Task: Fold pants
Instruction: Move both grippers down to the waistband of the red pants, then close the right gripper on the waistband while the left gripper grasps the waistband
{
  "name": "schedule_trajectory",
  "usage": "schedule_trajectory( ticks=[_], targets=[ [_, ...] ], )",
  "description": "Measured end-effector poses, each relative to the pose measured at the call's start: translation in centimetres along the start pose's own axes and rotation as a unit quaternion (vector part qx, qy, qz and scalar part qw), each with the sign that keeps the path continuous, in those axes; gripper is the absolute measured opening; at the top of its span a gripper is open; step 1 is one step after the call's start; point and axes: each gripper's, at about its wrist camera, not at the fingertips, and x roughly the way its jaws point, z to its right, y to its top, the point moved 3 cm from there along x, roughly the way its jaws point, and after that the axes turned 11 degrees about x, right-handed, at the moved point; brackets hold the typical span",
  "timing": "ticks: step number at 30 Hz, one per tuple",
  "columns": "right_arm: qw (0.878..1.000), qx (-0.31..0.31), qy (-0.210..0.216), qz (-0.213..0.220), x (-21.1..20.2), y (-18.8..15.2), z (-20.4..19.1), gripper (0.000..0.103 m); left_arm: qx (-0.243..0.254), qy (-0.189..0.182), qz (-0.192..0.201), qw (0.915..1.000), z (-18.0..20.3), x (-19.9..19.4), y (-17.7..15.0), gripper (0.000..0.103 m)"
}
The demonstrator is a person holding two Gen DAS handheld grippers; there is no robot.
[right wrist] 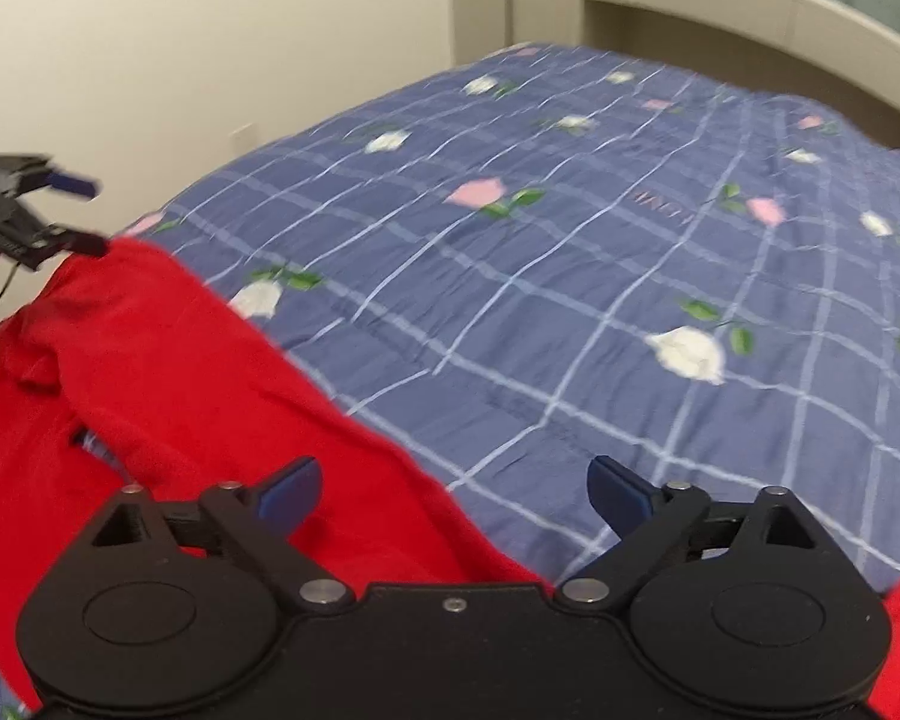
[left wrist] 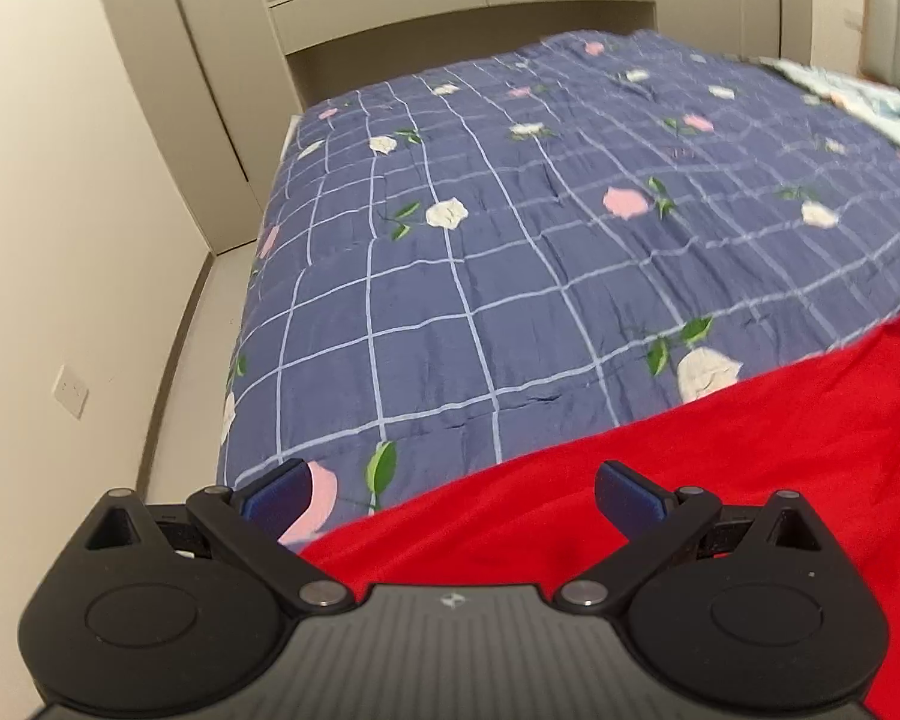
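Red pants [left wrist: 720, 450] lie spread on a blue checked bedspread [left wrist: 510, 240] with a flower print. In the left wrist view they fill the lower right. My left gripper [left wrist: 456, 498] is open over their edge, with nothing pinched between its blue pads. In the right wrist view the pants [right wrist: 150, 372] run from the left edge down under my right gripper [right wrist: 456, 495], which is open above their border. My left gripper [right wrist: 87, 216] shows there at the far left, open, its lower finger at a raised corner of the pants.
The bedspread [right wrist: 630, 300] stretches away beyond the pants. A cream wall [left wrist: 60, 210] with a socket [left wrist: 72, 390] runs close along the bed's left side. Built-in cabinets [left wrist: 480, 12] stand behind the bed. A pale patterned cloth [left wrist: 858, 96] lies at the far right.
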Motion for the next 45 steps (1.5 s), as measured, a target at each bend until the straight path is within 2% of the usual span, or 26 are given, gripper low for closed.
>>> schedule_trajectory(
  ticks=[7, 10, 13, 15, 16, 19, 21, 22, 24, 27, 29, 31, 32, 33, 38, 43, 45],
  targets=[
    [0.999, -0.021, 0.001, -0.034, 0.9, -0.9, 0.6, 0.088, 0.023, -0.005, -0.020, 0.9995, 0.4, 2.0, -0.1, 0.103],
    [0.999, -0.023, -0.010, -0.040, 0.7, -1.2, 1.5, 0.081, 0.037, -0.008, -0.033, 0.9987, 0.4, 2.9, -0.3, 0.103],
    [0.998, -0.027, -0.019, -0.050, 0.7, -1.4, 2.3, 0.069, 0.044, -0.024, -0.046, 0.9977, 0.2, 3.8, -0.3, 0.103],
    [0.997, -0.033, -0.022, -0.059, 0.7, -1.6, 2.6, 0.053, 0.050, -0.037, -0.050, 0.9968, 0.2, 4.1, -0.3, 0.102],
    [0.997, -0.039, -0.026, -0.064, 0.7, -1.7, 2.7, 0.051, 0.054, -0.045, -0.049, 0.9963, 0.3, 4.1, -0.2, 0.100],
    [0.997, -0.033, -0.023, -0.072, 0.9, -1.8, 3.3, 0.044, 0.066, -0.078, -0.051, 0.9935, 0.6, 4.2, -0.1, 0.086],
    [0.996, -0.033, -0.018, -0.076, 1.0, -1.8, 3.3, 0.033, 0.072, -0.092, -0.055, 0.9917, 1.0, 4.3, 0.0, 0.072],
    [0.996, -0.034, -0.017, -0.076, 1.0, -1.8, 3.2, 0.030, 0.074, -0.097, -0.056, 0.9910, 1.1, 4.3, 0.0, 0.068],
    [0.996, -0.031, -0.012, -0.078, 1.1, -1.7, 2.9, 0.012, 0.075, -0.110, -0.057, 0.9895, 1.4, 4.5, 0.2, 0.047],
    [0.996, -0.040, -0.019, -0.080, 1.3, -1.6, 2.4, 0.010, 0.072, -0.122, -0.057, 0.9882, 1.7, 4.7, 0.5, 0.031],
    [0.996, -0.041, -0.025, -0.079, 1.2, -1.6, 2.3, 0.009, 0.073, -0.122, -0.051, 0.9885, 1.9, 4.6, 0.8, 0.031],
    [0.996, -0.042, -0.028, -0.077, 1.1, -1.6, 2.2, 0.009, 0.085, -0.098, -0.040, 0.9907, 2.1, 4.5, 1.1, 0.052],
    [0.996, -0.043, -0.030, -0.077, 1.1, -1.6, 2.1, 0.009, 0.096, -0.082, -0.036, 0.9914, 2.3, 4.5, 1.4, 0.073],
    [0.996, -0.043, -0.031, -0.076, 1.1, -1.6, 2.1, 0.010, 0.105, -0.078, -0.029, 0.9909, 2.5, 4.6, 1.6, 0.080],
    [0.996, -0.036, -0.030, -0.074, 1.1, -1.7, 2.3, 0.014, 0.131, -0.124, -0.020, 0.9834, 4.0, 5.4, 3.4, 0.081],
    [0.996, -0.031, -0.027, -0.074, 1.1, -1.7, 2.8, 0.017, 0.158, -0.174, -0.009, 0.9719, 7.2, 6.1, 5.4, 0.081],
    [0.996, -0.030, -0.025, -0.075, 1.0, -1.9, 3.0, 0.017, 0.175, -0.184, -0.020, 0.9669, 8.6, 6.6, 5.9, 0.077]
  ],
)
